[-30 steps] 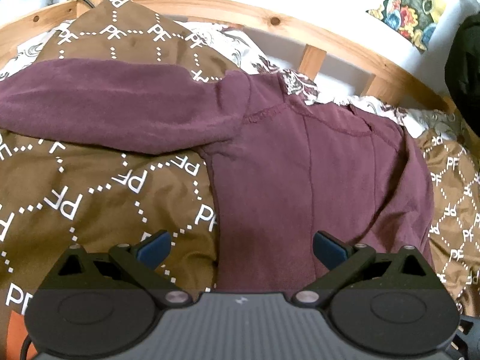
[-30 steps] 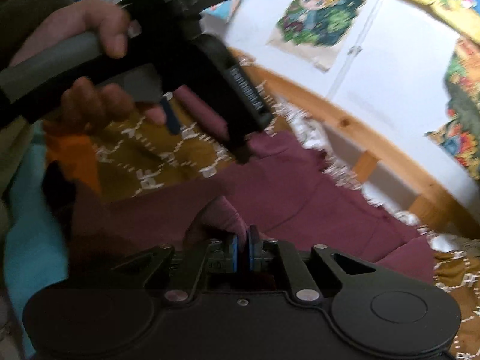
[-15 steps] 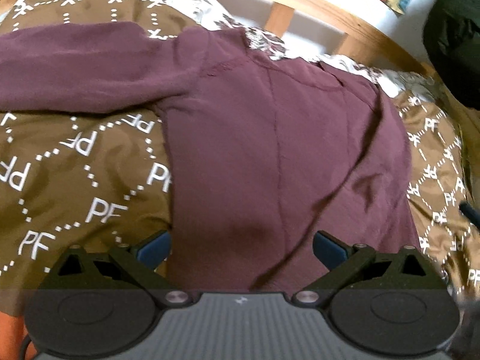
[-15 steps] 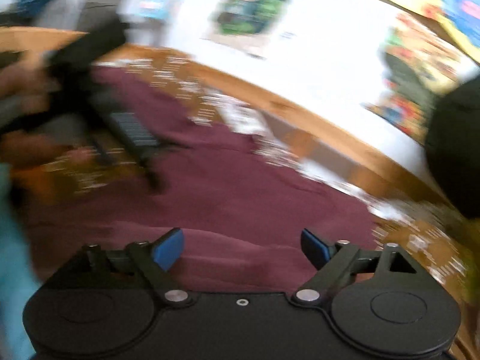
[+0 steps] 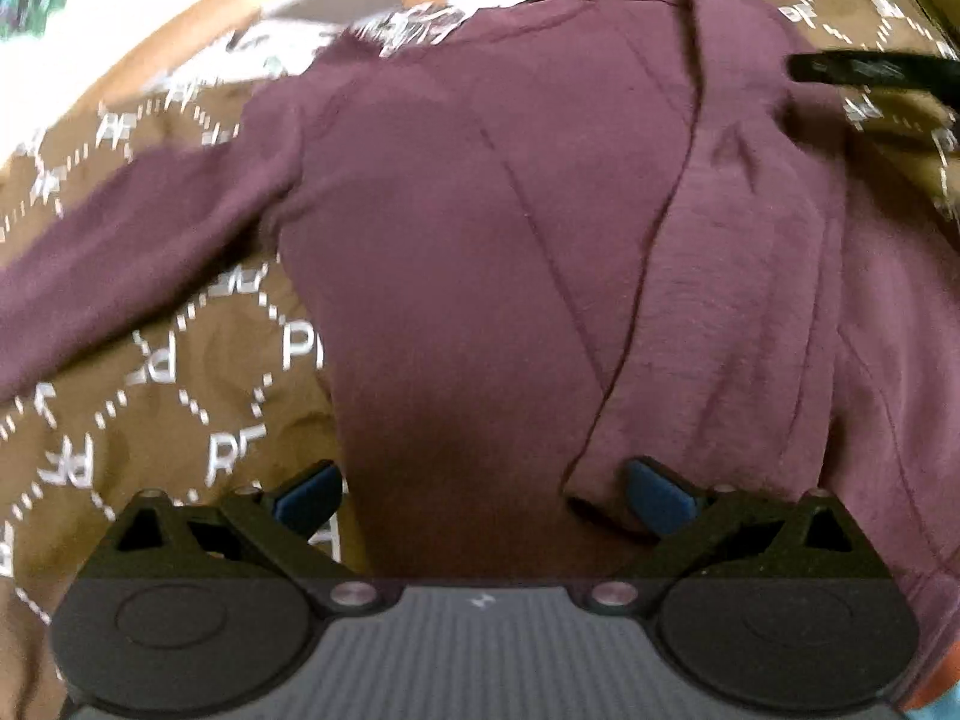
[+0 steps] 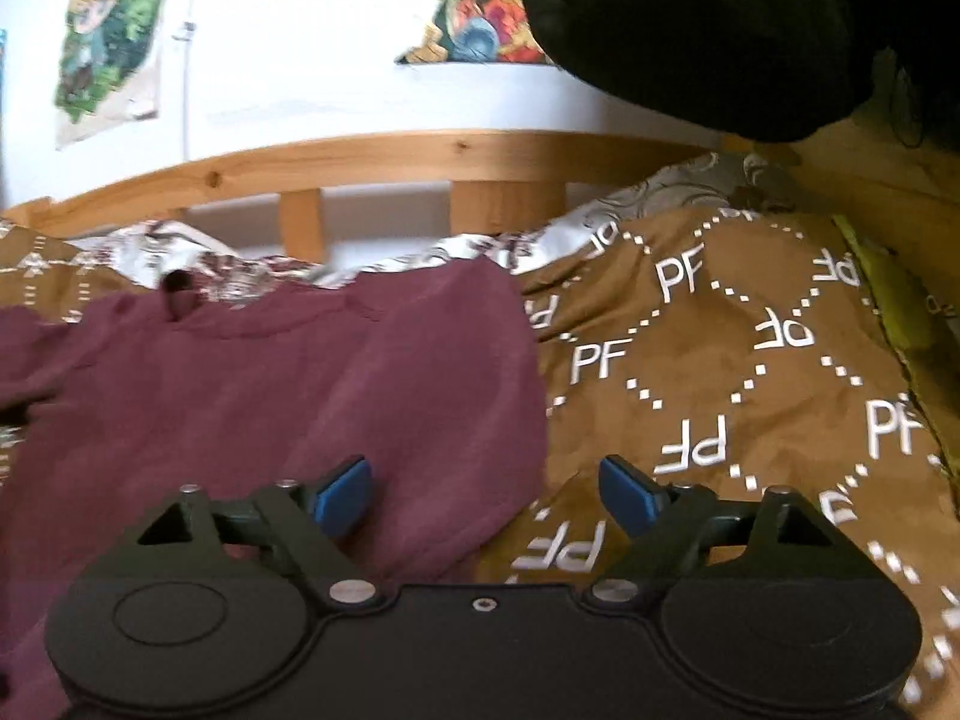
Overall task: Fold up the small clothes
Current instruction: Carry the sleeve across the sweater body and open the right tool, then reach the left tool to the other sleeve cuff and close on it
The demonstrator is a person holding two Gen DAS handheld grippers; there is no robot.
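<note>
Sweater (image 5: 456, 252), maroon and long-sleeved, lies flat on a brown patterned bedspread (image 5: 150, 396) in the left wrist view, neck toward the wooden bed rail (image 5: 198, 6) and hem toward the camera, so its long axis runs from hem to neck; one sleeve stretches out to the left, the other side looks already folded over the body, and the left tongs (image 5: 483, 489) hover open and empty above the hem. In the right wrist view the sweater's folded edge (image 6: 528, 360) runs between the fingers of the right tongs (image 6: 486, 495), whose jaws are closing but grip nothing. The job seems mid-fold, and the next move probably calls for pinching the outstretched sleeve and carrying it across.
</note>
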